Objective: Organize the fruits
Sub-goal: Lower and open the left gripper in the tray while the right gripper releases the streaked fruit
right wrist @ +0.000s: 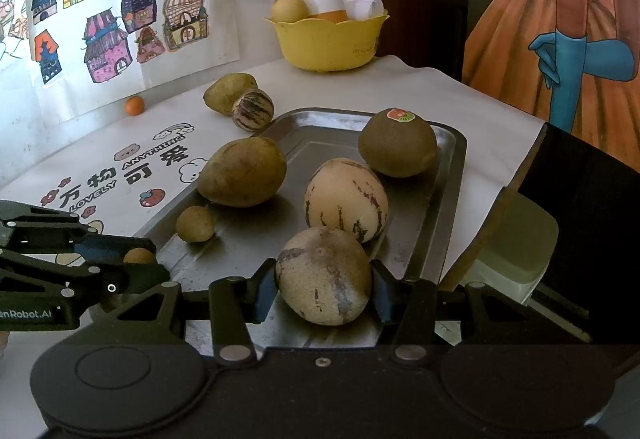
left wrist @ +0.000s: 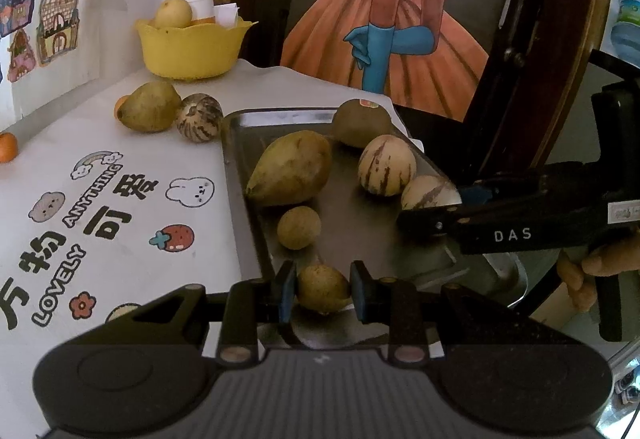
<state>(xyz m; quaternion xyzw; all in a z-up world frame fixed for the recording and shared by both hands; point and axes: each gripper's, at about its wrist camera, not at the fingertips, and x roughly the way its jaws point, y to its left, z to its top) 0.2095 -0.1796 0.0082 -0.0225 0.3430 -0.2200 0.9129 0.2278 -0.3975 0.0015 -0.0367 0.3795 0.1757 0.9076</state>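
Note:
A metal tray lies on the white table. My left gripper is shut on a small round tan fruit over the tray's near edge. My right gripper is shut on a striped pepino melon above the tray. In the tray lie a large green-brown pear-shaped fruit, a small tan fruit, a second striped melon and a kiwi with a sticker.
On the table beyond the tray lie another green-brown fruit, a dark-striped melon and small oranges. A yellow bowl holding fruit and cups stands at the back.

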